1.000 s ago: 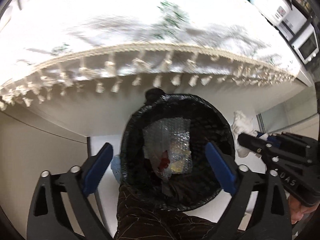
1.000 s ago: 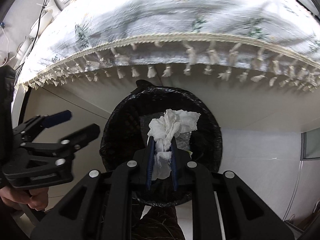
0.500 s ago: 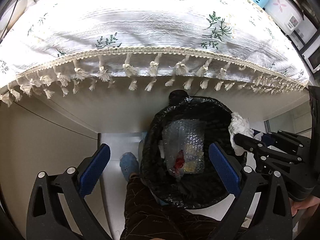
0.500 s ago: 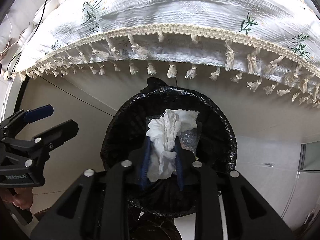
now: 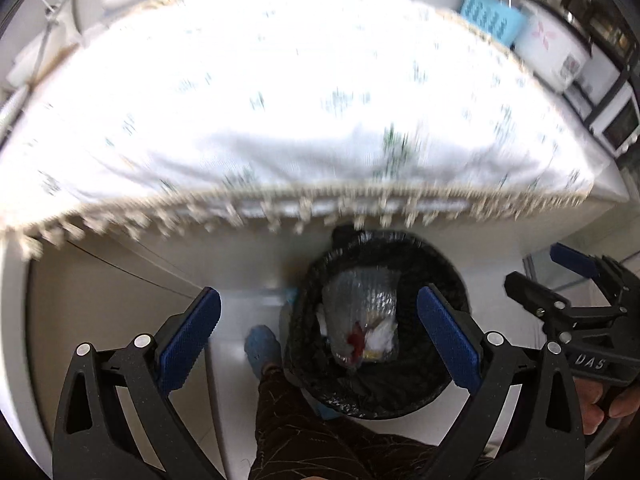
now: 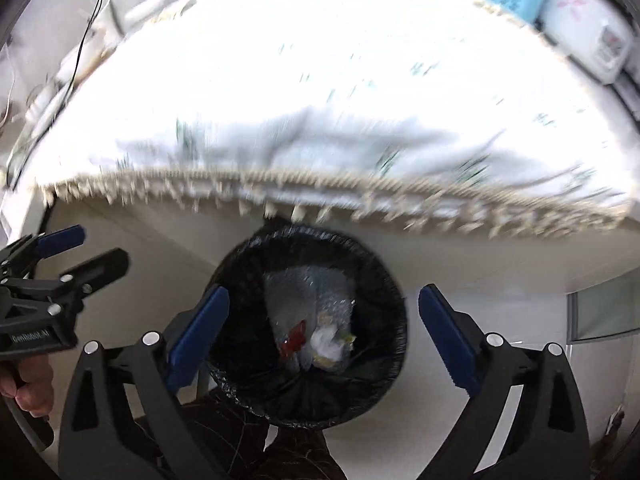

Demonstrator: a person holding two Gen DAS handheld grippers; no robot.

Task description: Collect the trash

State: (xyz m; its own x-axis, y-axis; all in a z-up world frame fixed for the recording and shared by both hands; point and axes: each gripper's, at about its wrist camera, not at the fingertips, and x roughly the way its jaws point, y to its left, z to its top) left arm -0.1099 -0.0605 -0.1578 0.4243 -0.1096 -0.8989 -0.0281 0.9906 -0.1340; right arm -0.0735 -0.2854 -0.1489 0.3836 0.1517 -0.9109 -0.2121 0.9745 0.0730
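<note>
A black-lined trash bin (image 5: 448,276) stands on the floor below the table edge; it also shows in the right wrist view (image 6: 384,280). Inside lie bubble wrap (image 6: 312,292), a red scrap (image 6: 294,338) and a crumpled white tissue (image 6: 326,346), which also shows in the left wrist view (image 5: 380,336). My right gripper (image 6: 322,330) is open and empty above the bin. My left gripper (image 5: 318,340) is open and empty, above the bin's left side. Each gripper shows at the edge of the other's view.
A table with a white fringed floral tablecloth (image 5: 300,100) overhangs the bin. A blue basket (image 5: 490,16) and a white rice cooker (image 5: 552,48) stand at the far right. My leg (image 5: 312,436) and a blue slipper (image 5: 262,346) are by the bin.
My right gripper opened and the white tissue dropped into the bin. Both grippers rose and pulled back, so more of the tabletop shows.
</note>
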